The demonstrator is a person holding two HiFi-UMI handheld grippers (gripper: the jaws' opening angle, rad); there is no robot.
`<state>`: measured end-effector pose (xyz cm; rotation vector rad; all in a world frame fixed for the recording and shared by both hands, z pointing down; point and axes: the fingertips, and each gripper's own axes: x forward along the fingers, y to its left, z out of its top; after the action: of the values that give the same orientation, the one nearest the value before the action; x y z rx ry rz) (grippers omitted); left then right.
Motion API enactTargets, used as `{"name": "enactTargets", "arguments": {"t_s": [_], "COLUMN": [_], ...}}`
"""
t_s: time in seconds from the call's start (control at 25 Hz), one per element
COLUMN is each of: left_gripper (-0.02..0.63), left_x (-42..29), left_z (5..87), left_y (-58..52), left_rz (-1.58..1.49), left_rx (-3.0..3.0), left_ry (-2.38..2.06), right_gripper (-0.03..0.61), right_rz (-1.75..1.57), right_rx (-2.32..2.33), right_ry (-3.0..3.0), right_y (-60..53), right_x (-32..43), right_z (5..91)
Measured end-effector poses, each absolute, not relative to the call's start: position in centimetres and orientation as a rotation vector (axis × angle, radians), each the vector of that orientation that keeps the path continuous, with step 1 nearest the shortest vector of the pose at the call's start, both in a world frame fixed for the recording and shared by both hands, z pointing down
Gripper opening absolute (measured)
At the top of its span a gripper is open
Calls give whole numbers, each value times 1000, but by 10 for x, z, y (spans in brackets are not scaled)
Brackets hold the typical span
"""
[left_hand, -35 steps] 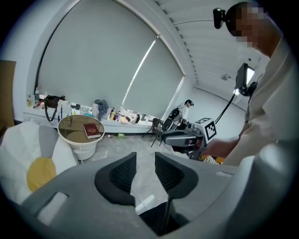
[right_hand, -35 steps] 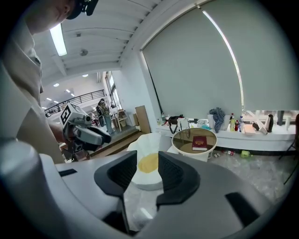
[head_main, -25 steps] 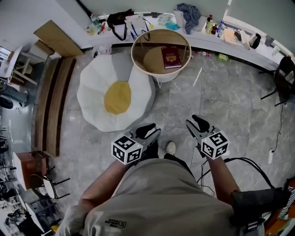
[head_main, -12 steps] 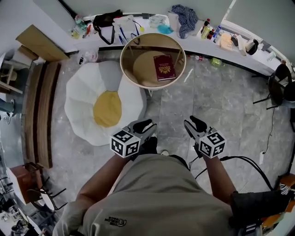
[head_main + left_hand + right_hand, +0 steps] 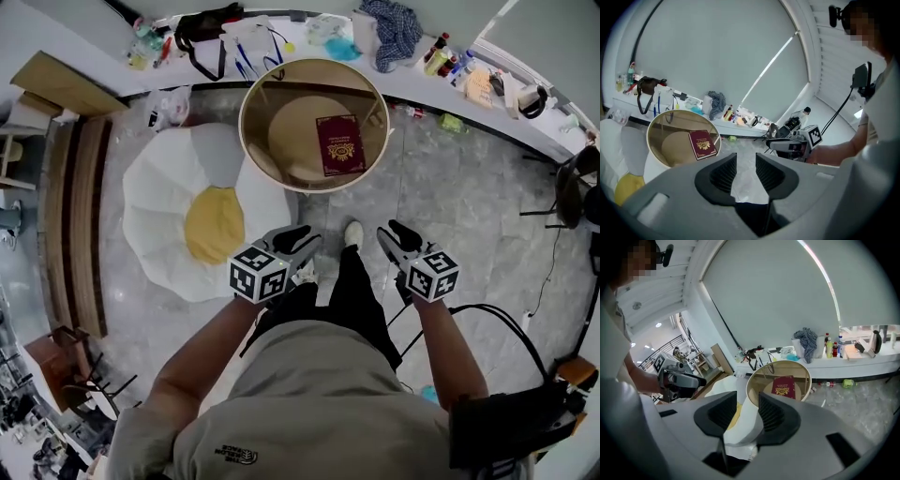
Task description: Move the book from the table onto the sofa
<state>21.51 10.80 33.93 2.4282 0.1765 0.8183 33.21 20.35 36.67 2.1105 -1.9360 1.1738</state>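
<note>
While the book (image 5: 339, 145) lies closed on the round tabletop (image 5: 286, 141), dark red cover up, nothing of the task is done as far as we can see. We stand on the floor (image 5: 450, 197) short of the tabletop, with the left tongs (image 5: 302, 240) and the right tongs (image 5: 394, 239) held out in front of us, well apart from the book and from each other. Each gripper view shows its jaws parted with a plain gap and nothing gripped. Only floor shows through the left pair's gap, and a strip of the white sofa (image 5: 155, 202) through the right pair's, so both are empty. The sofa, a white cushion with a yellow middle, sits on the floor just beside the tabletop on our left, and we see nothing lying on it. We judge that the whole job is left: reach the tabletop, close on the book, lift it over the rim, carry it across to the left and set it down on the sofa.
</note>
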Motion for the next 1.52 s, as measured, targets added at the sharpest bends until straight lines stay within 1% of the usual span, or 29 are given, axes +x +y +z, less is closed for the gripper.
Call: {"name": "enactTargets", "arguments": {"t_s": [0.16,0.36,0.68,0.84,1.12,1.52], "left_gripper": [114,127,143,147,153,155], "left_x": [257,307,368,385,393,397], "left_z": [381,441,544,596,678,736], "left_y": [77,44,1,-18,-46,-53], "left_rz": [861,902,958,997,1037,1028], "left_rx": [2364,2261,2132,2081,2002,1938], "left_ry": [71,-98,-262,-324,-402,-420], "right_gripper": [152,173,203,218,230,233], "right_rz": [1277,1433,1560,1627,1758,1863], "right_rx": [2068,1976,1765,1704,1657,1617], "right_ry": [-1953,-1944,-1982,-1967,-1935,-1913], "right_y": [165,123,63,41,16,1], "right_x": [387,456,518,532,534,526], "right_z": [413,482,588,638,706,749]}}
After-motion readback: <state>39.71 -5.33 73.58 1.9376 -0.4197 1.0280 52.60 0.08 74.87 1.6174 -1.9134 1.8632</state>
